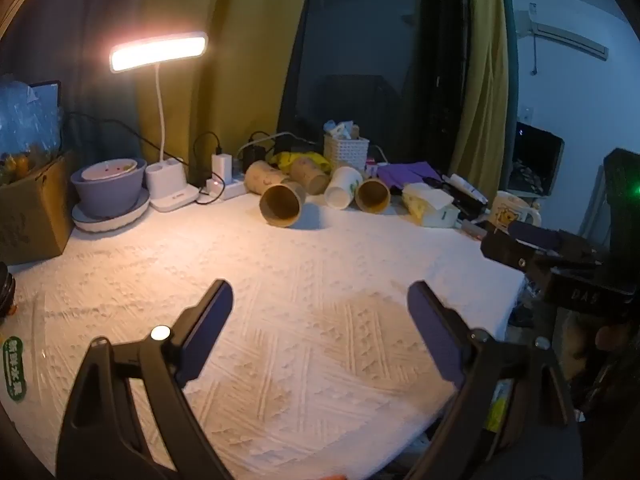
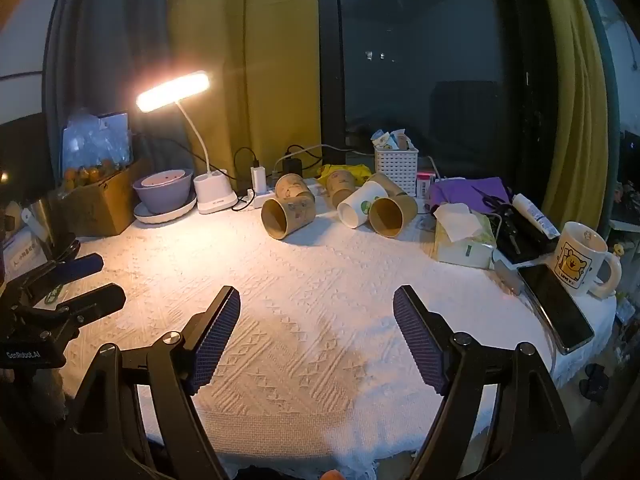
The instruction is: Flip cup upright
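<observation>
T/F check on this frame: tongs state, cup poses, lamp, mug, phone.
1. Both tongs, left tongs and right tongs, are open and hold nothing. True.
2. The white paper cup stands upright. False: it lies on its side among the brown cups.
3. The desk lamp is lit. True.
4. The bear mug is tipped over. False: it stands upright.
5. The phone lies beside the mug. True.
</observation>
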### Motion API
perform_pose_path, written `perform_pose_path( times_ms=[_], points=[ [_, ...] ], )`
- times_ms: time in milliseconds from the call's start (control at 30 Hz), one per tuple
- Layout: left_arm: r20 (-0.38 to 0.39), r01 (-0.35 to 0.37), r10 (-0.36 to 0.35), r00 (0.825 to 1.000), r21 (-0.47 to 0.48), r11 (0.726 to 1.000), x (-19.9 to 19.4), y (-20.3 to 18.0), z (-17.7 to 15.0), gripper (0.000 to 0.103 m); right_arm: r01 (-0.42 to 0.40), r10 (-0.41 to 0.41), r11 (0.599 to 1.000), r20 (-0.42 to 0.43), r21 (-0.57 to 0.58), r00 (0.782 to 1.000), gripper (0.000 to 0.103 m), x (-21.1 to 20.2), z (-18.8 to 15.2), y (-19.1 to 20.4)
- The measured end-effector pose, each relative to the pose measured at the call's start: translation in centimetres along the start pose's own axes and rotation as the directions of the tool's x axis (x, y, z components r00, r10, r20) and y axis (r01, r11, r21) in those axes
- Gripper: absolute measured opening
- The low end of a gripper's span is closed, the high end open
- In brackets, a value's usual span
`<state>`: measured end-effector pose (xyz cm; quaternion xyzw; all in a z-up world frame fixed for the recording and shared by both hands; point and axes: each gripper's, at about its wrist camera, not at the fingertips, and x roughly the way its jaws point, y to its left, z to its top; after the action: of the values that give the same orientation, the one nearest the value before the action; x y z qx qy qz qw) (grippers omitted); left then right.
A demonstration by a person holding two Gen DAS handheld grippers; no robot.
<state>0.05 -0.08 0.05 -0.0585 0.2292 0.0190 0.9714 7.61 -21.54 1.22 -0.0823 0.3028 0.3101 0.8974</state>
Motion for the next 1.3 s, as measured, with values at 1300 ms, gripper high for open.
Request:
perform_pose_path(
  times_ms=[1300],
  points=[
    [0.007,0.024,-0.024,1.000,-0.027,0.999,-0.29,-0.42,-0.24,0.090,0.001,-0.001,1.000,0.008,-0.014,1.000,0.082,-0.43,0.05,0.11]
  ],
)
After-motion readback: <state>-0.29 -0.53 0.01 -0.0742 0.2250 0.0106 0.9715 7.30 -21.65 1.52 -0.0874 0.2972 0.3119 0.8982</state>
